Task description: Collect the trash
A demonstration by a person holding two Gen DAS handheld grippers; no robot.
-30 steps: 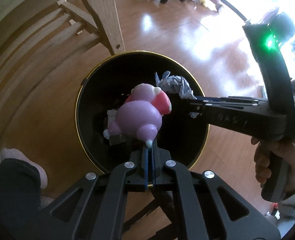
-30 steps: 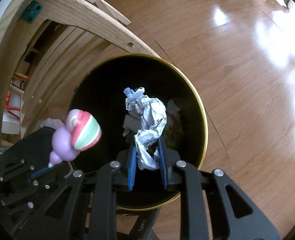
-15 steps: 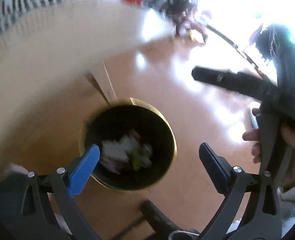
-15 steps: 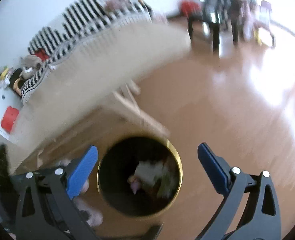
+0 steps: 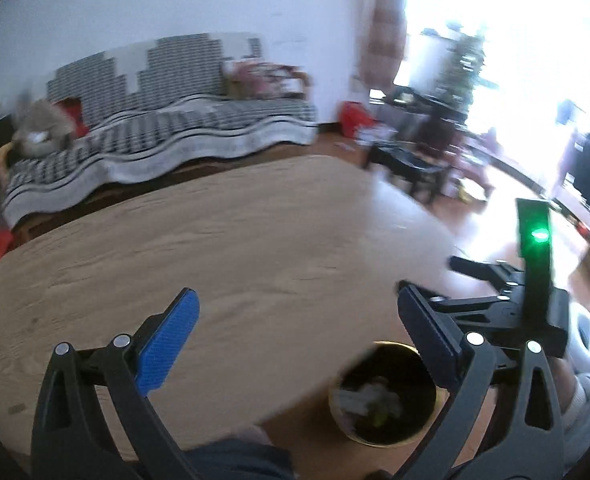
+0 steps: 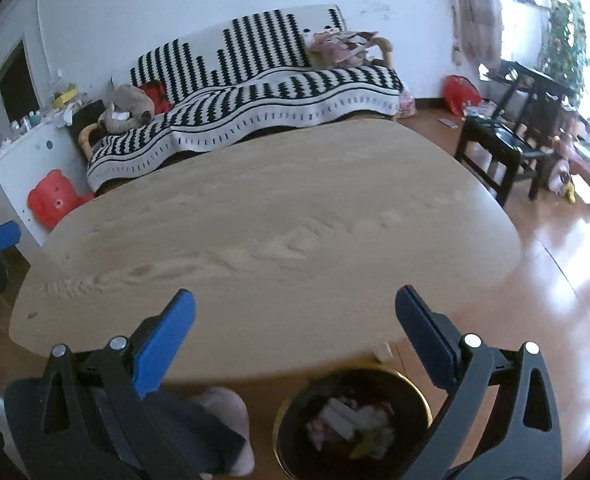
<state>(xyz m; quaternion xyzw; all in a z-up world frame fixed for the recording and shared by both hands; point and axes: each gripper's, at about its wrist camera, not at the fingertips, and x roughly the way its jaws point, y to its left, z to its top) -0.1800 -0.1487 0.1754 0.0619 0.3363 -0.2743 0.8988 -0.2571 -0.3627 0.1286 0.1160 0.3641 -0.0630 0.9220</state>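
Observation:
The black trash bin with a gold rim (image 6: pixel 415 386) stands on the floor just below the near edge of the oval wooden table (image 6: pixel 263 224). Crumpled paper and a pink toy (image 6: pixel 347 420) lie inside it. The bin also shows in the left wrist view (image 5: pixel 427 420), blurred. My right gripper (image 6: pixel 295 320) is open and empty, raised above the table edge. My left gripper (image 5: pixel 299 322) is open and empty, also raised. The right gripper's body with a green light (image 5: pixel 535 280) shows in the left wrist view.
A sofa with a black-and-white striped blanket (image 6: pixel 255 92) stands behind the table. A red bear stool (image 6: pixel 53 196) is at the left, a black chair (image 6: pixel 503 148) and toys at the right. A person's foot (image 6: pixel 231 420) is beside the bin.
Both grippers opened and dropped the purple toy and the crumpled paper into the bin. Both then rose and tilted up to face the table and sofa.

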